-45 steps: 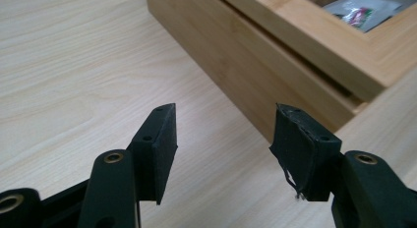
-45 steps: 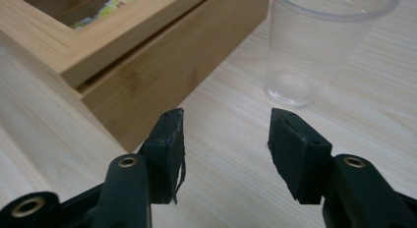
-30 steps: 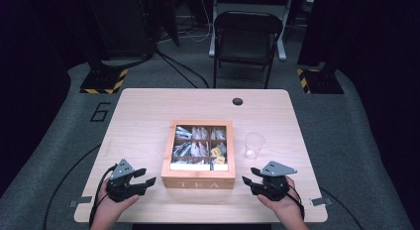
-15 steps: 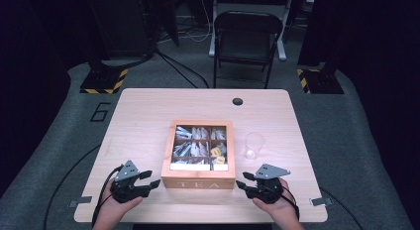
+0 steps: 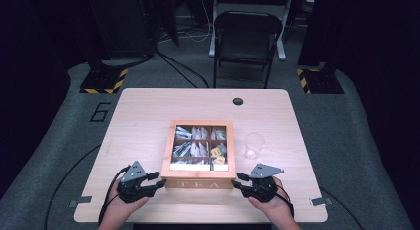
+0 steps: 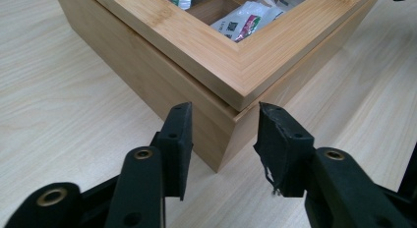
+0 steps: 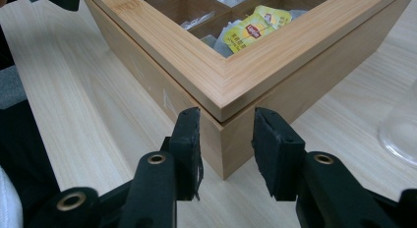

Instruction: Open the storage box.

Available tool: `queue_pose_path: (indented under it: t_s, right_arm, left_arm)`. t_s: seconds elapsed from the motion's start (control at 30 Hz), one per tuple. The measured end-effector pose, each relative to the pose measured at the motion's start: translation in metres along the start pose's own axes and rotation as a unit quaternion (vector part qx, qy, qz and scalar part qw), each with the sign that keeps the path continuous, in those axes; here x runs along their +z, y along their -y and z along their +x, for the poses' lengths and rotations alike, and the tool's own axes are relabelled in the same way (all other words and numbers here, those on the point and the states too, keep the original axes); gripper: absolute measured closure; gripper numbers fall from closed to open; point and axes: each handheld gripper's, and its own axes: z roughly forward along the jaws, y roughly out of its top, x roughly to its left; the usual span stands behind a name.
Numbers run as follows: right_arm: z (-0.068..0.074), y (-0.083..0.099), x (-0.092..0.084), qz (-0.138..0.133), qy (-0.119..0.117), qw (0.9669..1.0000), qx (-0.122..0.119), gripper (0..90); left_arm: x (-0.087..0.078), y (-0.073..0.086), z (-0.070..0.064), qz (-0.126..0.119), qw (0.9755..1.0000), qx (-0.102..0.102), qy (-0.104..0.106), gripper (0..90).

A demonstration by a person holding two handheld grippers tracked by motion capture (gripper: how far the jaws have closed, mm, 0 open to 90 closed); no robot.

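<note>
A wooden tea box (image 5: 200, 183) with "TEA" on its front stands at the middle of the table, its compartments holding several tea bags, a yellow one (image 7: 251, 29) among them. My left gripper (image 5: 159, 179) sits at the box's front left corner (image 6: 231, 98). Its jaws have just been closing around that corner, and a thin gap still shows at one pad (image 6: 275, 139). My right gripper (image 5: 236, 181) is at the front right corner (image 7: 221, 105). Its jaws have also been closing, and they straddle the corner without pressing on it. A hand holds each gripper at the table's near edge.
An empty clear plastic cup (image 5: 253, 144) stands just right of the box, close to my right gripper. A small black round piece (image 5: 237, 101) lies near the table's far edge (image 5: 198, 91). A folding chair (image 5: 245, 36) stands beyond the table.
Both grippers have slid a little inward to the box's front corners, and their jaws have narrowed around those corners. The box and cup have not moved.
</note>
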Motion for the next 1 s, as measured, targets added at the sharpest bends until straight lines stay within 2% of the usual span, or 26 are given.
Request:
queue_pose_path:
  t_s: [0.1,0.27,0.37,0.4,0.5,0.63,0.67,0.73,0.8,1.0]
  right_arm:
    - [0.0,0.0,0.002,0.002,-0.001,1.0,-0.002,64.1]
    - [0.002,-0.001,0.004,0.0,0.002,0.9999,-0.01,64.3]
    - [0.001,-0.001,0.004,-0.001,0.003,1.0,-0.006,64.1]
    - [0.001,-0.001,0.004,-0.001,0.002,1.0,-0.007,64.1]
    - [0.001,-0.001,0.005,-0.001,0.001,1.0,-0.009,63.6]
    - [0.002,-0.004,0.006,0.002,0.004,1.0,-0.008,63.0]
    - [0.002,-0.004,0.006,0.002,0.004,1.0,-0.008,62.9]
    - [0.002,-0.005,0.005,0.001,0.004,1.0,-0.001,62.6]
    - [0.001,-0.007,0.004,-0.003,0.001,1.0,0.0,61.8]
    - [0.001,-0.012,0.001,-0.009,0.004,0.9999,0.005,60.0]
  left_arm:
    - [0.002,-0.001,-0.001,-0.003,1.0,-0.002,0.002,62.3]
    - [0.002,-0.002,-0.002,-0.007,1.0,-0.002,0.002,62.7]
    - [0.002,-0.003,-0.003,-0.013,0.9999,-0.001,-0.002,62.5]
    - [0.002,-0.003,-0.003,-0.011,0.9999,-0.004,-0.001,62.2]
    - [0.002,-0.005,-0.003,-0.004,1.0,0.005,-0.002,61.1]
    - [0.002,-0.007,-0.005,-0.006,1.0,0.003,-0.004,59.9]
    - [0.003,-0.008,-0.005,-0.009,0.9999,0.008,-0.01,59.6]
    - [0.003,-0.01,-0.005,-0.005,1.0,0.006,-0.004,58.4]
    - [0.003,-0.013,-0.005,-0.01,0.9998,0.009,-0.012,56.3]
    - [0.0,-0.018,-0.004,-0.013,0.9999,0.005,-0.007,53.9]
